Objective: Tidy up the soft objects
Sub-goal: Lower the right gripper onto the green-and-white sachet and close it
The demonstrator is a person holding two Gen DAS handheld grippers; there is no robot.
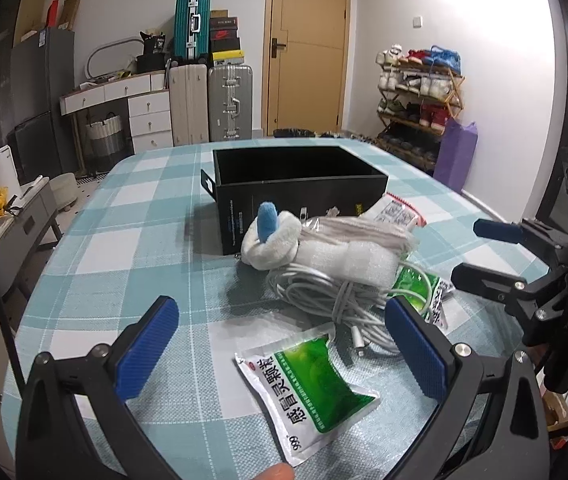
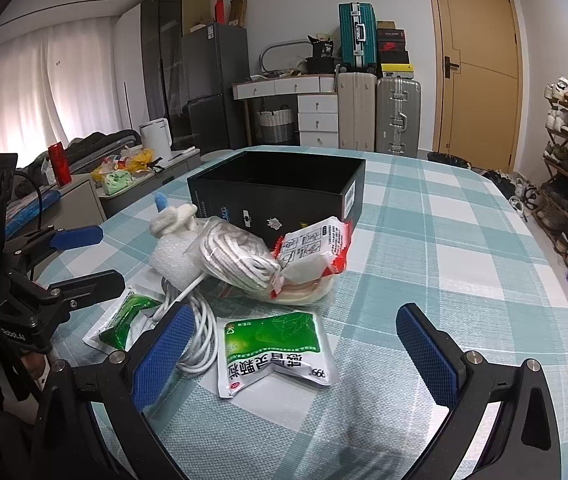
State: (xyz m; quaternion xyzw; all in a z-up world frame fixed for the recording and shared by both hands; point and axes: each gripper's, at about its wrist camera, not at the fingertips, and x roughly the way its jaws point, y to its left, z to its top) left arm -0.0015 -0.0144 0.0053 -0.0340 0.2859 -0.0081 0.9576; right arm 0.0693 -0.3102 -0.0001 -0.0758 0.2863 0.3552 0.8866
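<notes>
Desk (image 1: 155, 184): checked teal-and-white cloth, with a heap of soft things lying just in front of an open black box (image 1: 300, 184).
Heap: a white plush toy with a blue tip (image 1: 269, 240), a bagged bundle of white rope (image 2: 239, 260), a piece of white foam wrap (image 1: 360, 266), a coiled white cable (image 1: 324, 296), a red-and-white packet (image 2: 316, 248) and a second green sachet (image 2: 127, 320) half under the cable.
Nearest item: a green sachet (image 1: 312, 388) lying flat on the cloth, apart from the heap and closest to both cameras.
Left tongs (image 1: 284, 356): spread wide, holding nothing, blue pads on either side of that sachet.
Right tongs (image 2: 296, 360): also wide open and empty, low over the desk (the same sachet lies between its pads).
Box: nothing can be seen inside it from either view.
Step in hand: likely the first pick, with nothing yet gathered.
Next move: probably one tongs must come down to the sachet, close on its thin edge without sliding it, then carry it over the box rim.
</notes>
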